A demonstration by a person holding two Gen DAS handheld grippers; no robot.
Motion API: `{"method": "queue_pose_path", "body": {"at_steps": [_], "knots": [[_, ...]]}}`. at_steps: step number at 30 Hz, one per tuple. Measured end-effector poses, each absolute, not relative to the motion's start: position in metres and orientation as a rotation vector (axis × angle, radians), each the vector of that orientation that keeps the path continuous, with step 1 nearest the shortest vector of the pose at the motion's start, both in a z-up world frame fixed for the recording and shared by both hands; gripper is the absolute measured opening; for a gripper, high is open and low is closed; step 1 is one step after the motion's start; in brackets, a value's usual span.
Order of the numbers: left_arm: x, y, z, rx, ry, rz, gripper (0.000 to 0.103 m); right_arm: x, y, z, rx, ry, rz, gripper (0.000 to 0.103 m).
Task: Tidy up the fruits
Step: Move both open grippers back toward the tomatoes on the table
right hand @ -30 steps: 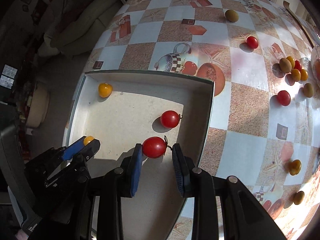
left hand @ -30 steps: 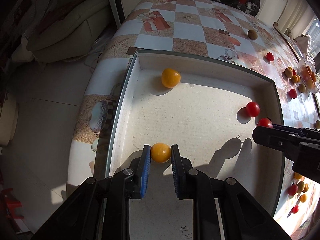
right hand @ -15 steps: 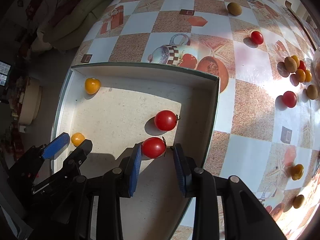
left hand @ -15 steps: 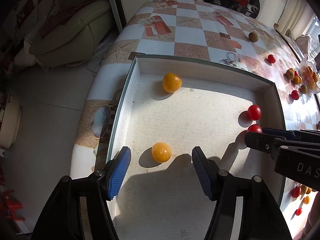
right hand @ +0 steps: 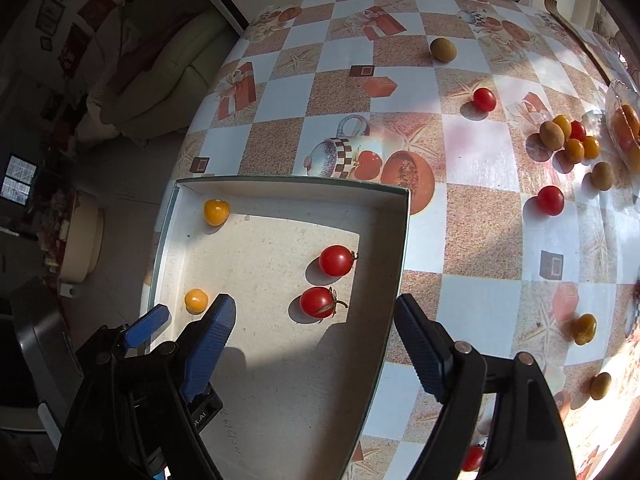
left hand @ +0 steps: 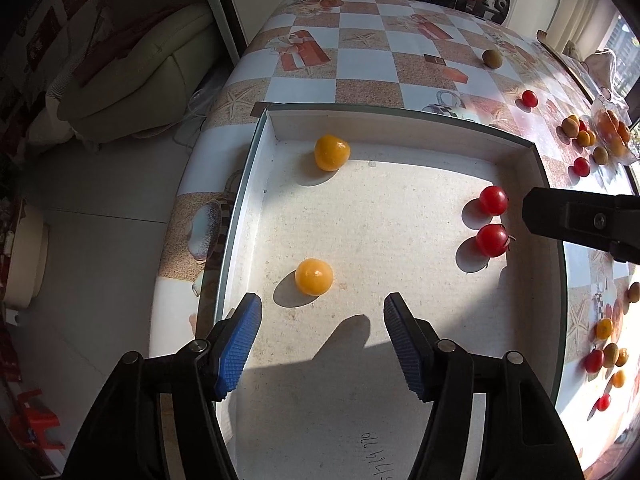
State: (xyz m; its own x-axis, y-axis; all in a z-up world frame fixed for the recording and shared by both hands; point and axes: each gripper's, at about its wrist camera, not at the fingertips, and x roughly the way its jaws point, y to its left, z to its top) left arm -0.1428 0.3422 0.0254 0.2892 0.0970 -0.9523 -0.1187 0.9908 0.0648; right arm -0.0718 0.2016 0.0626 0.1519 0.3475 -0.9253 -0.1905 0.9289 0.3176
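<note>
We hold both grippers, left (left hand: pixel 322 328) and right (right hand: pixel 316 324), open and empty above the tray (left hand: pixel 400 118), loose fruit (right hand: pixel 550 200) scattered beyond its wall.

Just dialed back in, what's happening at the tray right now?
Both grippers hang open over the shallow white tray, holding nothing. The left gripper sits just short of the near round yellow tomato; a second yellow tomato lies by the far wall. The right gripper sits just short of the near red cherry tomato, with another red tomato beside it. Many loose fruits lie scattered on the checkered tablecloth, unsorted.
</note>
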Motion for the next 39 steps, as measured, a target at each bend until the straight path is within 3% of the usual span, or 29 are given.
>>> {"method": "queue_pose_path", "body": {"at_steps": [17,32,34,36,39], "knots": [[-0.139,0.220,0.063,0.105,1.247,-0.134,0.065,-0.130,0.045,0.066,0.206,1.407,0.111,0.084],[-0.169,0.133,0.039,0.220,1.333,-0.352,0.065,-0.196,-0.018,0.041,0.210,1.486,0.028,0.084],[-0.171,0.128,0.036,0.225,1.338,-0.367,0.065,-0.195,-0.018,0.040,0.204,1.481,0.036,0.081],[-0.173,0.125,0.035,0.218,1.330,-0.390,0.065,-0.195,-0.020,0.037,0.199,1.479,0.045,0.070],[-0.173,0.118,0.034,0.230,1.323,-0.405,0.065,-0.192,-0.020,0.033,0.196,1.484,0.060,0.060]]}}
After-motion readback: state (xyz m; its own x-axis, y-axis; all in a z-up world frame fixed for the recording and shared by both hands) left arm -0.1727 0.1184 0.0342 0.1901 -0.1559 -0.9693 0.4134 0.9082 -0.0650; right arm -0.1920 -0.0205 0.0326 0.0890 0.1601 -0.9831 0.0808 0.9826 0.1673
